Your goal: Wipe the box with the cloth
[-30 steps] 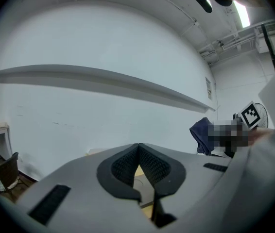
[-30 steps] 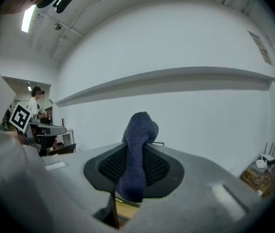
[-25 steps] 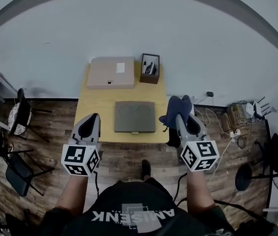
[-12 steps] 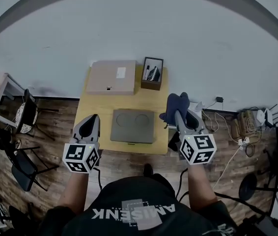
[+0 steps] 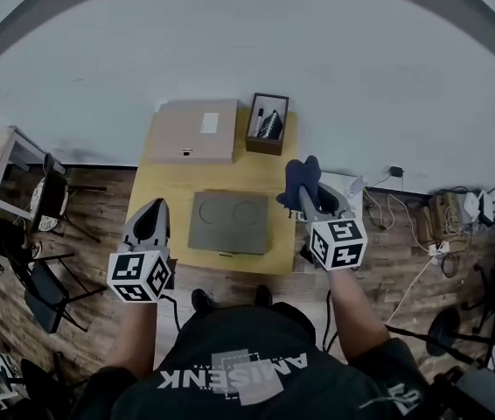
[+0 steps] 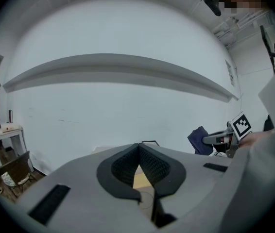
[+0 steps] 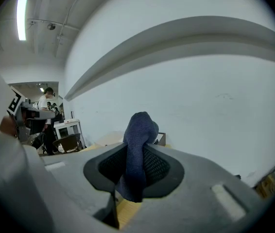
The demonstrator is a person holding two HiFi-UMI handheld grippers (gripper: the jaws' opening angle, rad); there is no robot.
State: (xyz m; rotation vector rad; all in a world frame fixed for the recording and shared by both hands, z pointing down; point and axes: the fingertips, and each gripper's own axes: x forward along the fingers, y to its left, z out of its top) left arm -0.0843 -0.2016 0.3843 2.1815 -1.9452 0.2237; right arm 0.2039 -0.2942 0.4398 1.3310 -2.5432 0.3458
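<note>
Wooden flooring [image 5: 81,234] ran under a yellow table [image 5: 164,195] that stood against a white wall [image 5: 230,42]. On the table's middle lay a flat grey box [image 5: 230,221]. Its lid seemed to carry two shallow round dents, though my head view was too small to be sure. At the table's far edge, by the wall, sat a flat cardboard box [image 5: 193,131]. Just beside it, toward the table's far right corner, was a small dark open-topped holder [image 5: 267,123] with a few pens or similar things in it.

I held the right gripper [image 5: 303,198] at the table's right edge, apart from the grey box. Its fingers were pressed onto a dark blue cloth [image 7: 136,149], which stood up in a bunch above the jaws and hung a little below them. Whether the cloth touched the table I could not tell.

I held the left gripper [image 5: 153,206] over the table's near left part, also apart from the grey box. In its own view the fingertips met with nothing between them. Only a sliver of the yellow tabletop showed through the gap lower down.

Off the table's left side stood dark chairs [image 5: 46,199]. Off its right side, cables [image 5: 405,208] lay on the floor.
</note>
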